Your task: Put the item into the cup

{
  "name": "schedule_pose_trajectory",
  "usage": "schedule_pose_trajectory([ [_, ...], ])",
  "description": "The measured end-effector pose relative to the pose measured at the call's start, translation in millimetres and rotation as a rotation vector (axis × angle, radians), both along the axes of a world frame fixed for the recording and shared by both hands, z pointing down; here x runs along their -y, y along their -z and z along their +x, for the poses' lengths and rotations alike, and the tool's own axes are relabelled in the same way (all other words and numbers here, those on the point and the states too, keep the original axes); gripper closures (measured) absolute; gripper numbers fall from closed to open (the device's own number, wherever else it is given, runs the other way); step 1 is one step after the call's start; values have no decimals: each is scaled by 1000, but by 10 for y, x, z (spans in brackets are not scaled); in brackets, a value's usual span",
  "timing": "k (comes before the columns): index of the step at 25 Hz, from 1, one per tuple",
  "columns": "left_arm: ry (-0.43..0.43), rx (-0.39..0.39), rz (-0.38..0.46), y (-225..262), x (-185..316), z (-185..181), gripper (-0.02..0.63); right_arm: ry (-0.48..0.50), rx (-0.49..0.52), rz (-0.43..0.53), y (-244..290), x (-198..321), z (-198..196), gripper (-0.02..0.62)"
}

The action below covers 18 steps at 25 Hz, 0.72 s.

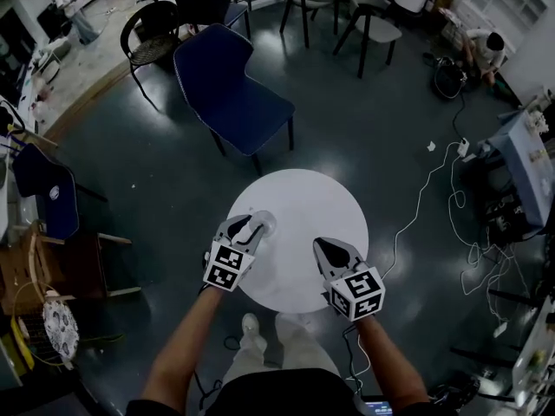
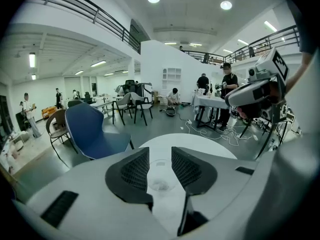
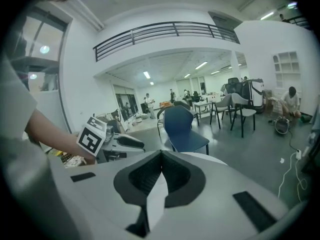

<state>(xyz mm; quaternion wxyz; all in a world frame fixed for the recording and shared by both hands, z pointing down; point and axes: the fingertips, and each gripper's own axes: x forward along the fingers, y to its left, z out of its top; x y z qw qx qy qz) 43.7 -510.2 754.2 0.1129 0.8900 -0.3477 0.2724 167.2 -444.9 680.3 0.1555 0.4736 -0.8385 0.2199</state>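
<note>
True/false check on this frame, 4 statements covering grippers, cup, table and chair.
1. The left gripper has its jaws apart. True.
2. The right gripper grips the cup. False: its jaws are together with nothing between them. The clear cup shows between the left gripper's open jaws.
3. The cup stands on a round white table. True.
4. A red chair stands beyond the table. False: the chair nearest the table is blue.
</note>
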Motion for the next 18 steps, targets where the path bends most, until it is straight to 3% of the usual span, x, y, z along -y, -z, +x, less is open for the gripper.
schedule_pose_trajectory([
  [11,43,-53,60,546,-208,-215,481,5,2,104,515,-12,-206,580],
  [14,33,-55,76,657,-307,-297,532,2,2,122,608,-48,-285,580],
  [18,23,-79,87,813,-426,-368,548,5,-3,148,730,-86,-397,580],
])
